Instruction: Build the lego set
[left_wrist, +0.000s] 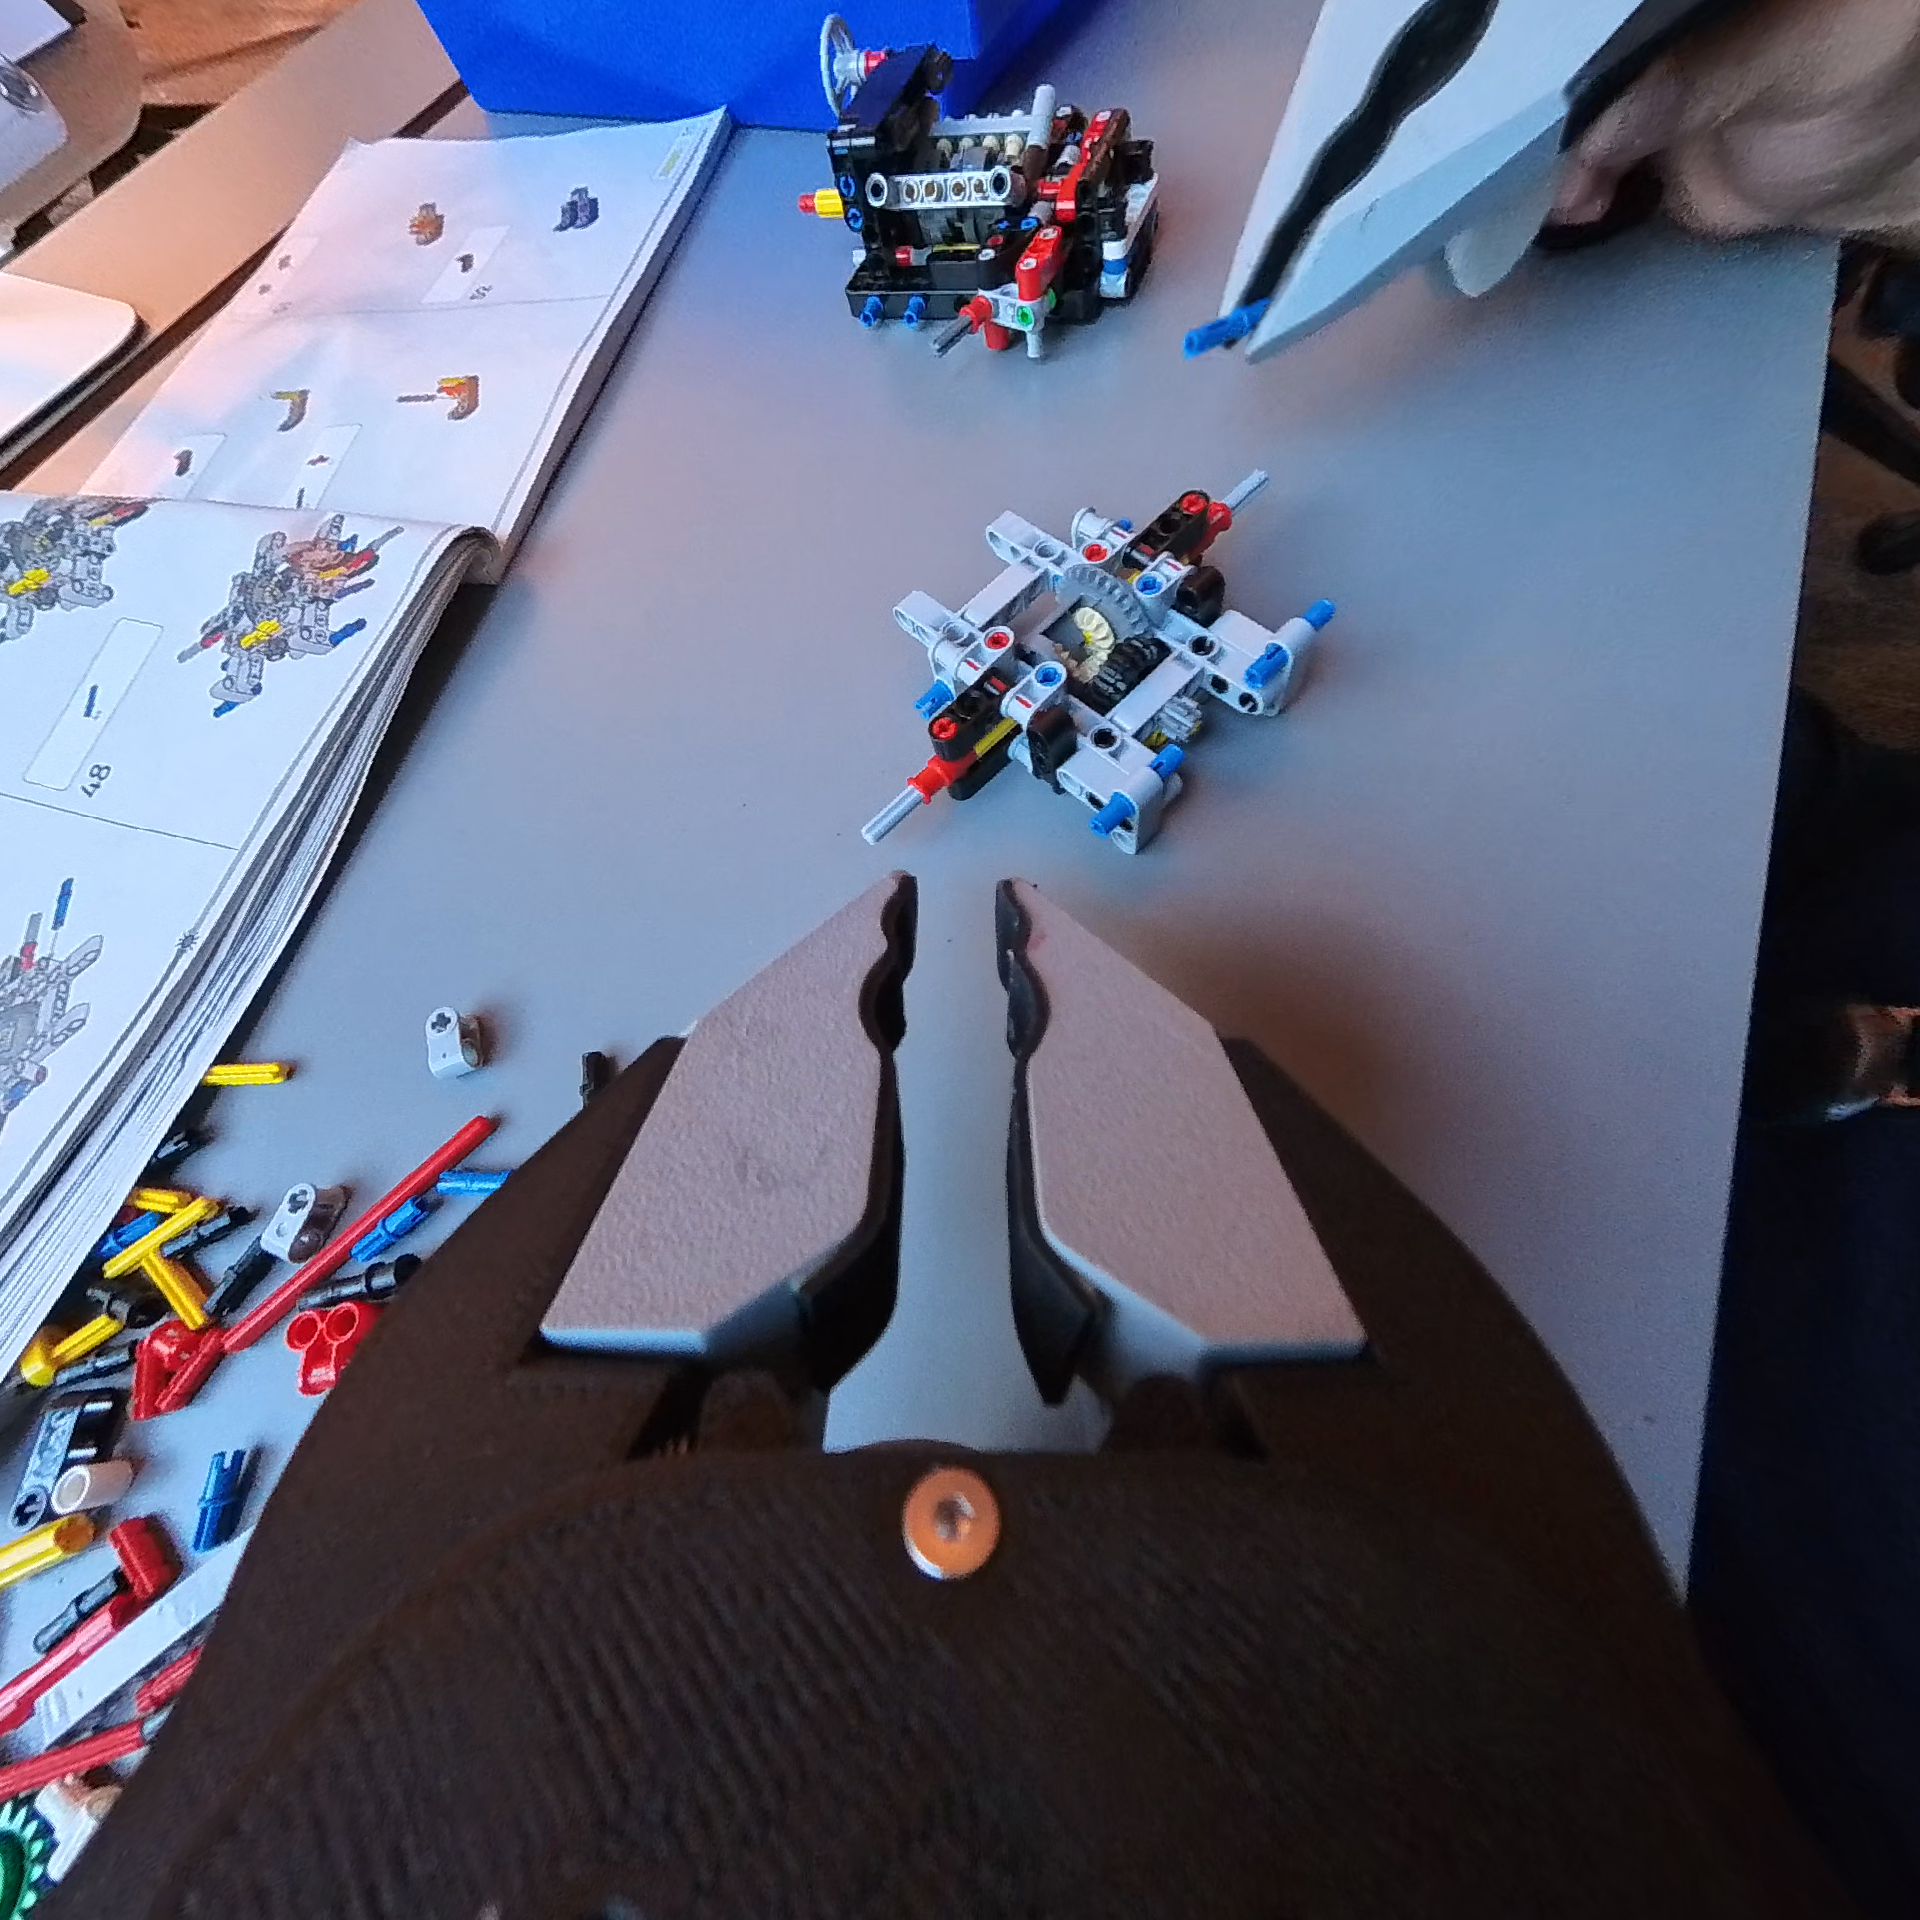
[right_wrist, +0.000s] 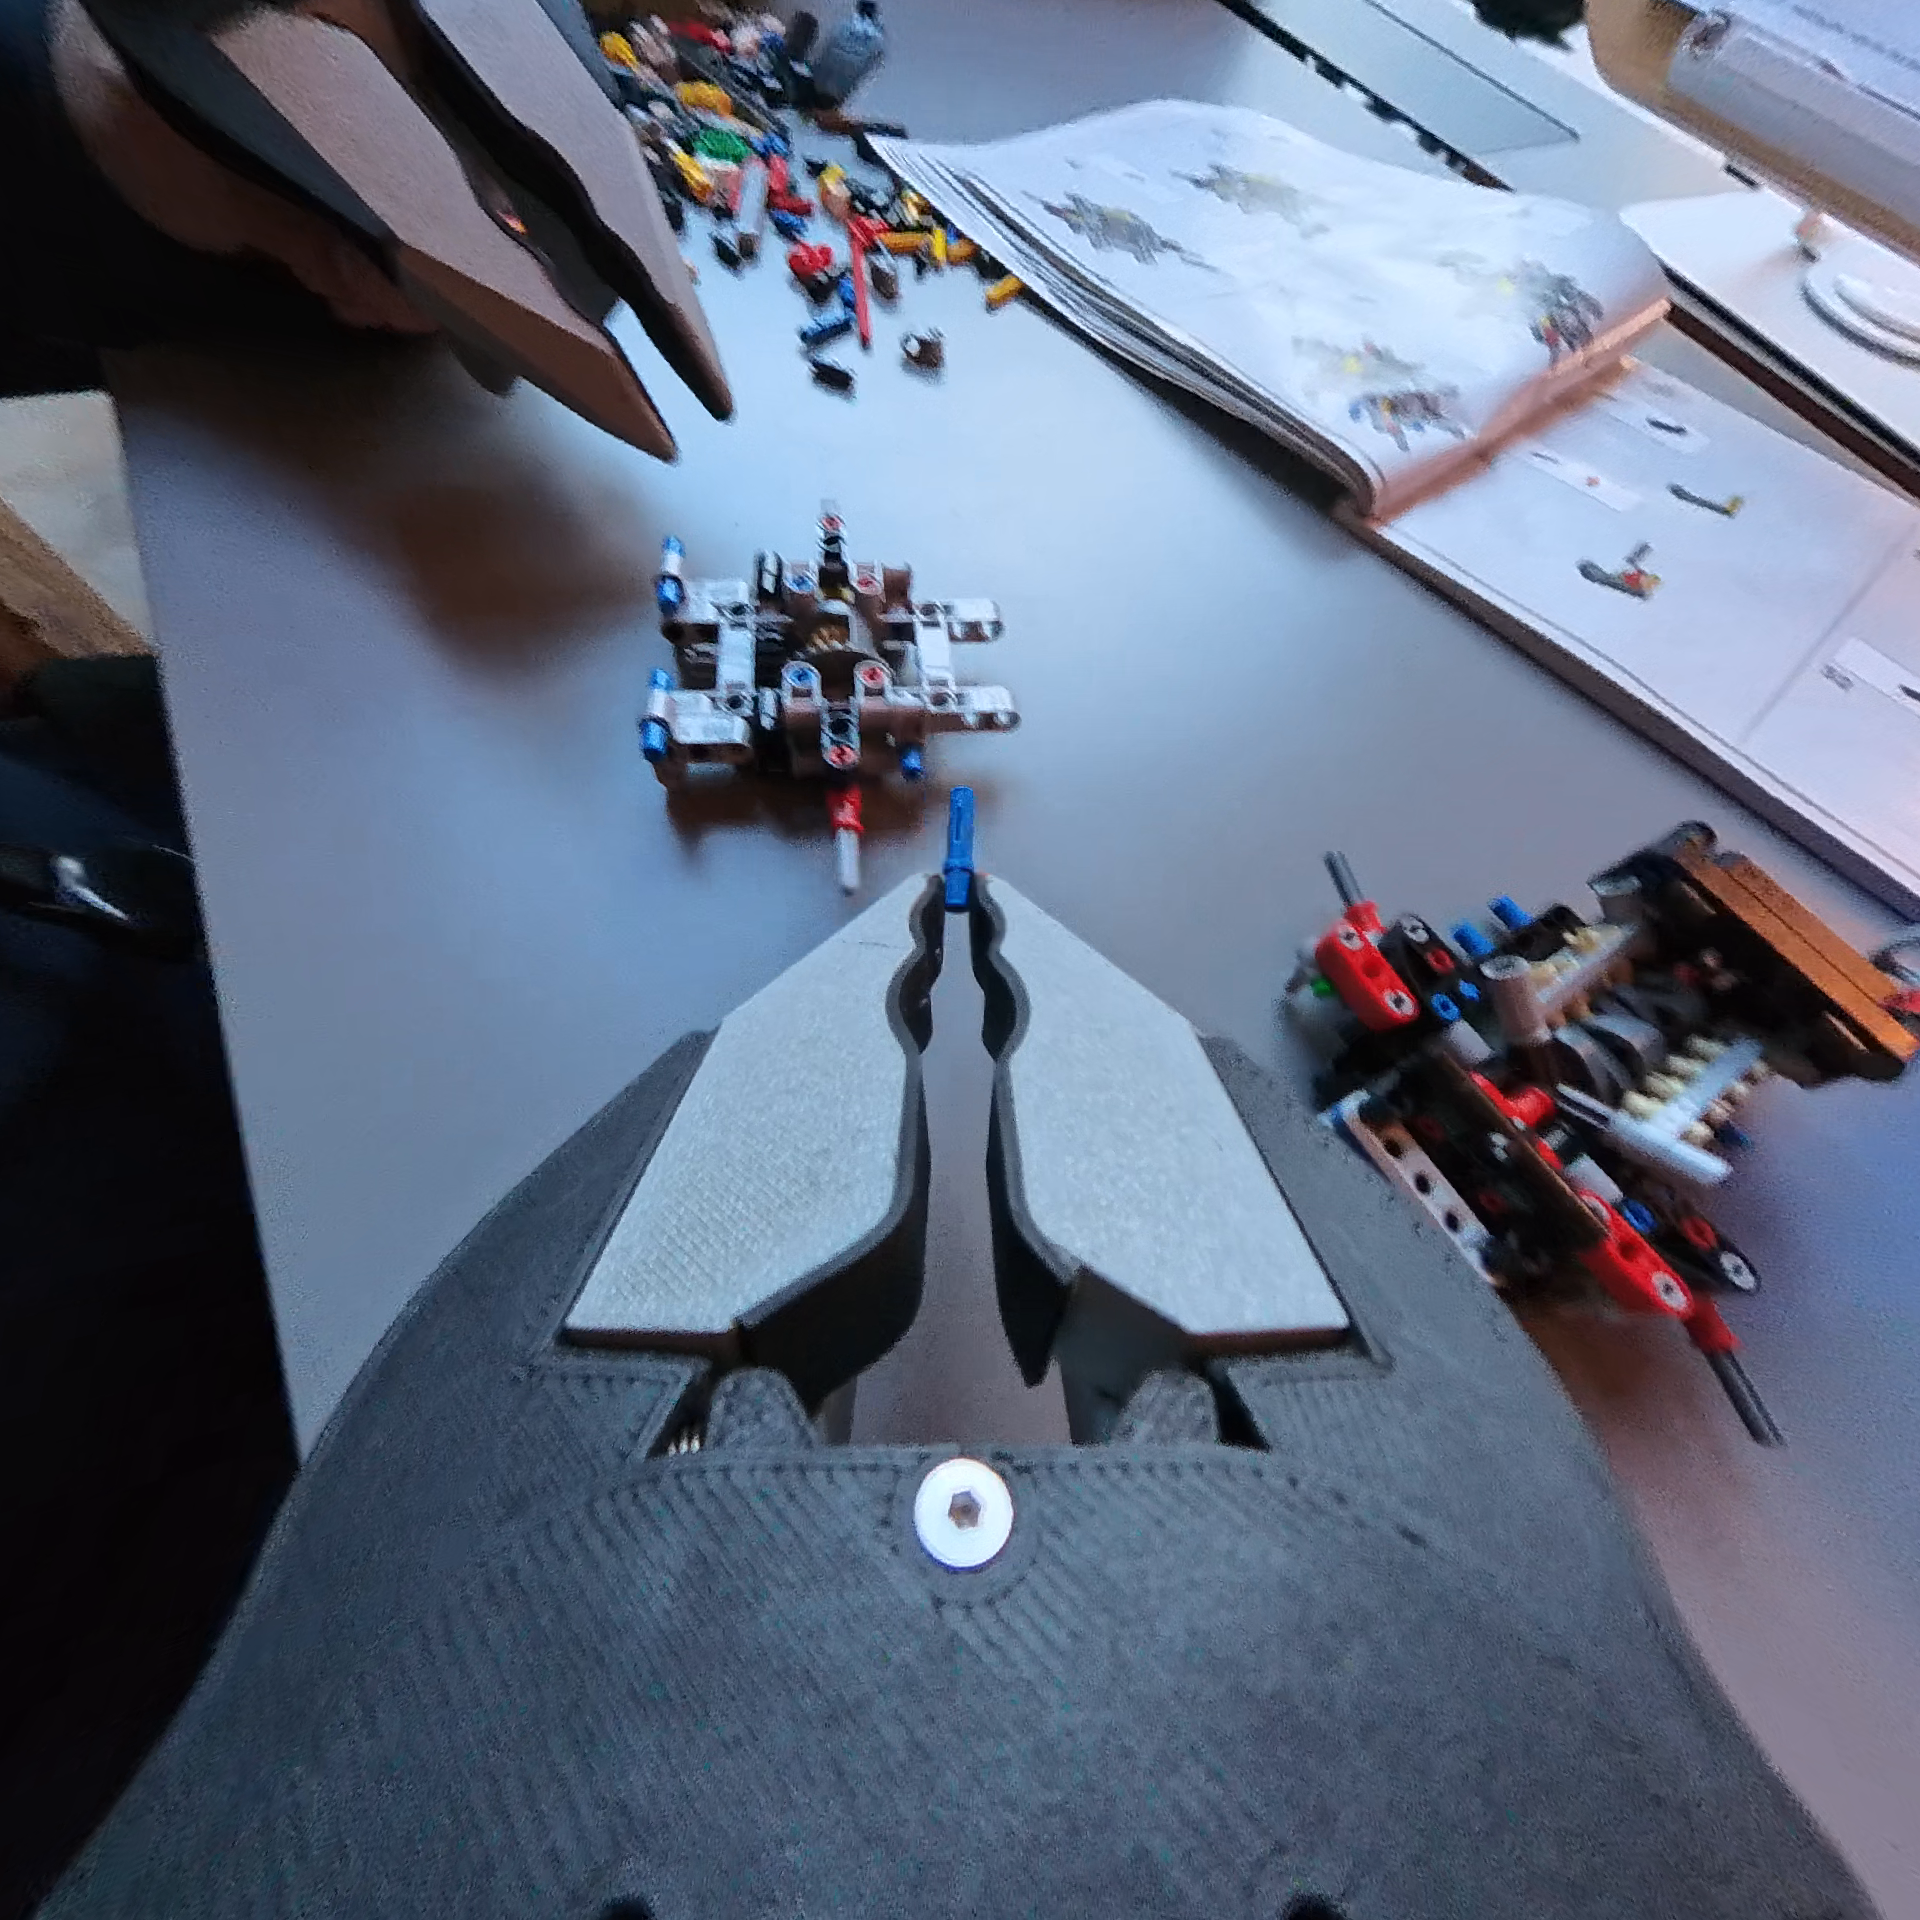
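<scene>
Grey table (left_wrist: 727, 623) carries an open manual (left_wrist: 260, 644) and loose parts (left_wrist: 208, 1299), both left of the left gripper (left_wrist: 956, 894), within reach. Its jaws stand narrowly apart, empty, just short of the grey assembly (left_wrist: 1101, 655). The right gripper (right_wrist: 958, 896) pinches a blue pin (right_wrist: 958, 842) by one end, the free end pointing towards that assembly.

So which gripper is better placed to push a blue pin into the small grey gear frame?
Probably the right gripper: its fingertips already pinch a small blue plastic pin pointing at the grey gear frame. The left gripper is open and empty.
</scene>
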